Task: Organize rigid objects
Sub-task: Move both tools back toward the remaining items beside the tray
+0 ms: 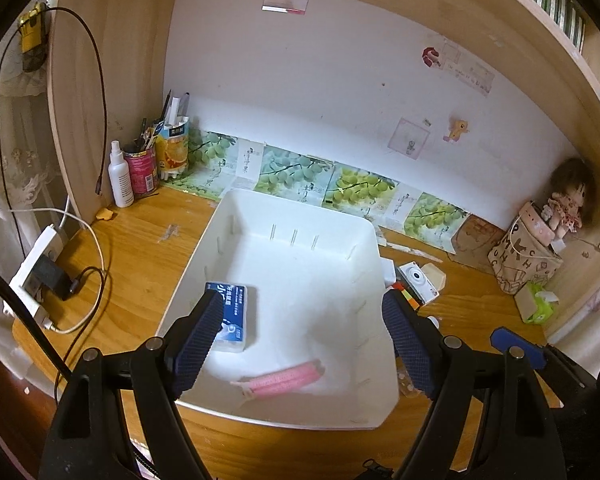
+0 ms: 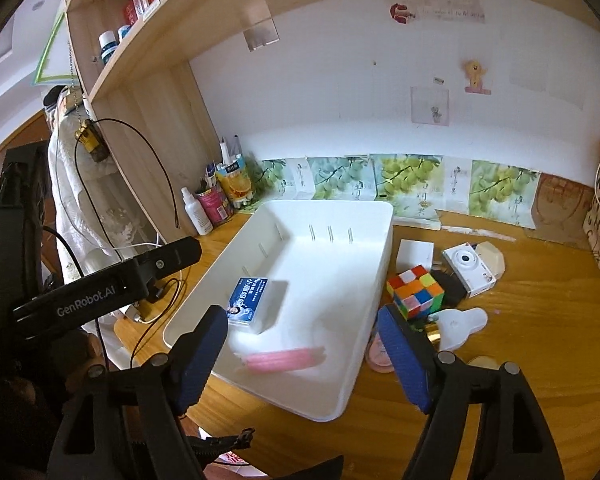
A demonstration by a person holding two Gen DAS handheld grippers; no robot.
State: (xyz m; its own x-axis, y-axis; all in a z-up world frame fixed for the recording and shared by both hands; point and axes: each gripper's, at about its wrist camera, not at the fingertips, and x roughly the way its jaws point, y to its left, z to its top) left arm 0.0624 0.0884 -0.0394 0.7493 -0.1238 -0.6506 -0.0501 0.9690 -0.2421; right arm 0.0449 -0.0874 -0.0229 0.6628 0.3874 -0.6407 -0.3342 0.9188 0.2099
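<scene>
Left gripper [image 1: 304, 334] hovering over the white bin [image 1: 340, 216], fingers spread wide, gripping nothing. Right gripper [image 2: 302, 350] hanging likewise over the bin's near rim [image 2: 392, 216], fingers wide apart and empty. Lying inside the bin: blue-and-white box [image 1: 236, 316] toward 9 o'clock in the left wrist view, pink tube-like item [image 1: 288, 378], blurred, toward 6 o'clock. Sitting on the wooden desk [image 2: 540, 340] at 3 o'clock of the bin in the right wrist view: colourful puzzle cube [image 2: 416, 292] just beside the bin wall, white toy camera [image 2: 468, 268] beyond it, white flat piece [image 2: 460, 326] nearer. Standing at 10 o'clock: spray bottle [image 1: 120, 176] beside pen cans [image 1: 142, 168].
</scene>
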